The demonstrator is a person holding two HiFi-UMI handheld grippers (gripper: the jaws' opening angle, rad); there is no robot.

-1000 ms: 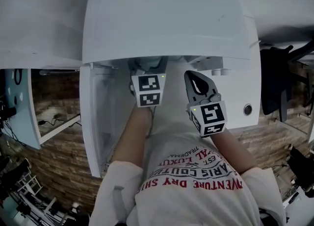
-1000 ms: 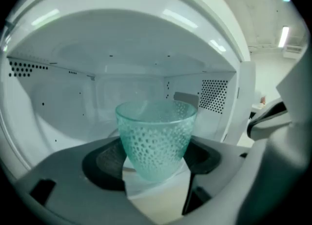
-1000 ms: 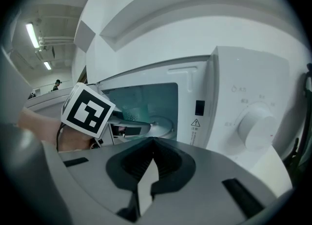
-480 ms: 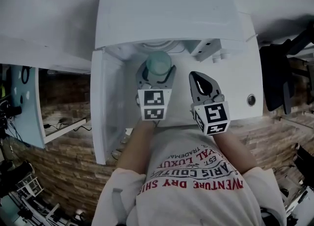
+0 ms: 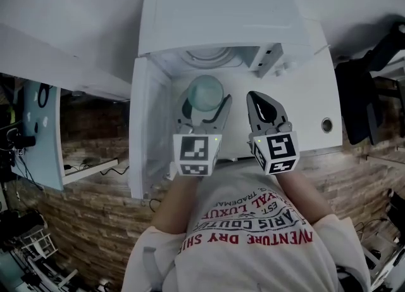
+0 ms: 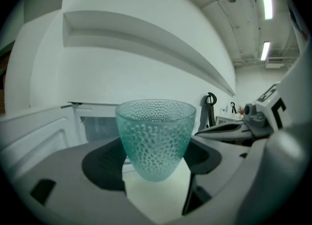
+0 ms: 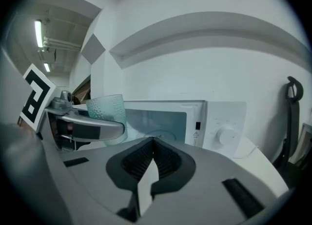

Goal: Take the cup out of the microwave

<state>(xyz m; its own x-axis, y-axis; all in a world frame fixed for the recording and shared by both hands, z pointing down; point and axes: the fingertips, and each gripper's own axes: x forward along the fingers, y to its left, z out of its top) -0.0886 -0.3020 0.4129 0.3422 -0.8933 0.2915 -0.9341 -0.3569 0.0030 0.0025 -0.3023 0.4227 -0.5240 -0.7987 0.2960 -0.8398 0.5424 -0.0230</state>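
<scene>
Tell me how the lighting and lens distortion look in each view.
Head view: dim, dark surroundings, the white microwave nearly washed out. Left gripper view: strong fisheye, black corners, the cup sharp. Right gripper view: same bending, ceiling lights glaring at upper left.

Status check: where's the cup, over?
Left claw shut on cup, outside the microwave. Right claw shut, empty. Door open, aside; nothing blocking.

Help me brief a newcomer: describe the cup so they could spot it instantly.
Find the white microwave with its door swung open. Just in front of it, the left hand-held gripper holds the cup between its jaws. It is translucent teal glass with a bumpy, dotted wall, amid plain white and grey surfaces.
</scene>
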